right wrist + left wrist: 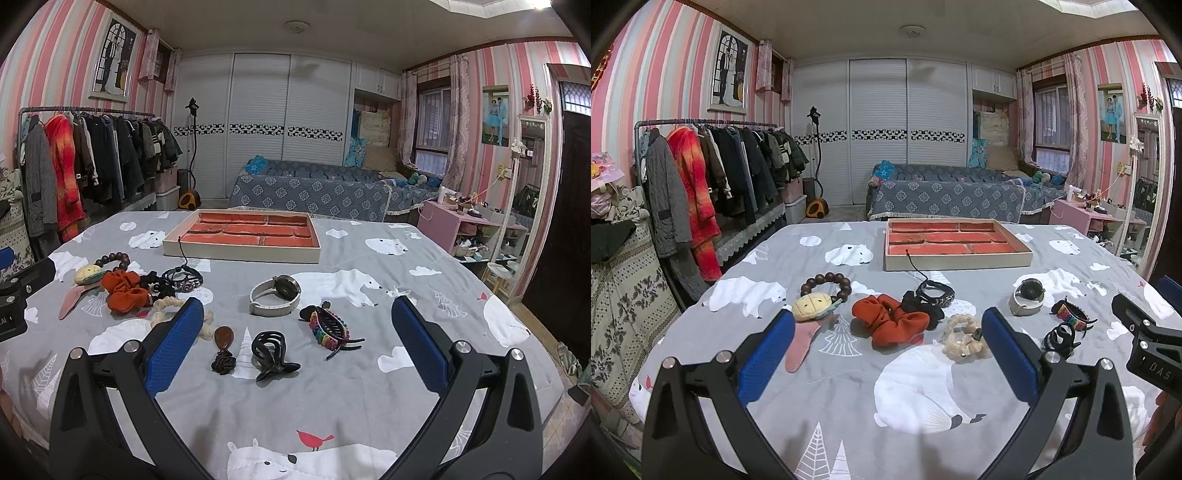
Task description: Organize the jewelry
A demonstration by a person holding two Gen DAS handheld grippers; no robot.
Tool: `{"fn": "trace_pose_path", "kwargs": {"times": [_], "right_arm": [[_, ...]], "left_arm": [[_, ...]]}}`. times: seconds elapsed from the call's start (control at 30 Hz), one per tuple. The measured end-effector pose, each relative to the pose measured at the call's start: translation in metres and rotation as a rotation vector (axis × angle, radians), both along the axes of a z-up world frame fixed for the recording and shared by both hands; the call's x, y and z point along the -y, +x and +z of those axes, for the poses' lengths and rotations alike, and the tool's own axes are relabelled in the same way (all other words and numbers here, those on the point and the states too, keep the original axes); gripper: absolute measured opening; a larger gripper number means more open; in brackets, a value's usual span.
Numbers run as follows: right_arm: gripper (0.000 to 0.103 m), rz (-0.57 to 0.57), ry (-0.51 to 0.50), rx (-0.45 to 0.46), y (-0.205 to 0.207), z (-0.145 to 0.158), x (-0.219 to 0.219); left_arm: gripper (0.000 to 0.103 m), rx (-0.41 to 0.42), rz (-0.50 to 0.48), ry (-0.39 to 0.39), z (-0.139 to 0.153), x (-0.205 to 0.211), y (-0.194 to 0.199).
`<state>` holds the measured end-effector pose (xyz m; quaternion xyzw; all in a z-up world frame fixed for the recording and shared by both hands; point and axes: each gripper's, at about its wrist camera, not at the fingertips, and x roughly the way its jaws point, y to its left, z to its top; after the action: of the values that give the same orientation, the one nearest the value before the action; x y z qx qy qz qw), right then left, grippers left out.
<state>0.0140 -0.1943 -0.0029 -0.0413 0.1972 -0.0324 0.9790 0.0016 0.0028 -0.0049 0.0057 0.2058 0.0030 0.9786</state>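
Note:
A red-lined jewelry tray (956, 258) (242, 254) sits far on the grey bear-print bed cover. In front of it lie a brown bead bracelet (827, 282), an orange scrunchie (888, 321) (123, 290), a black leather bracelet (936, 293), a cream scrunchie (962, 338), a white-strap watch (1027, 297) (275, 295), a rainbow hair claw (328, 328) and a black hair claw (271, 352). My left gripper (886, 350) is open above the scrunchies. My right gripper (295, 339) is open around the black claw and a brown pendant clip (223, 350), touching nothing.
A plush clip (812, 306) and pink piece (801, 341) lie at left. A clothes rack (713, 166) stands left of the bed, a blue-covered sofa (945, 195) behind, a pink shelf (476, 225) and mirror to the right.

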Motion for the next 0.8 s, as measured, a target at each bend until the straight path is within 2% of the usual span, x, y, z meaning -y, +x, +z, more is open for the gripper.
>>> {"fn": "trace_pose_path", "kwargs": {"times": [0.8], "right_arm": [[0.099,-0.003,0.0,-0.003,0.0,0.0007,0.0006]], "left_arm": [[0.099,0.002,0.012,0.01,0.0024,-0.0021,0.0008]]}}
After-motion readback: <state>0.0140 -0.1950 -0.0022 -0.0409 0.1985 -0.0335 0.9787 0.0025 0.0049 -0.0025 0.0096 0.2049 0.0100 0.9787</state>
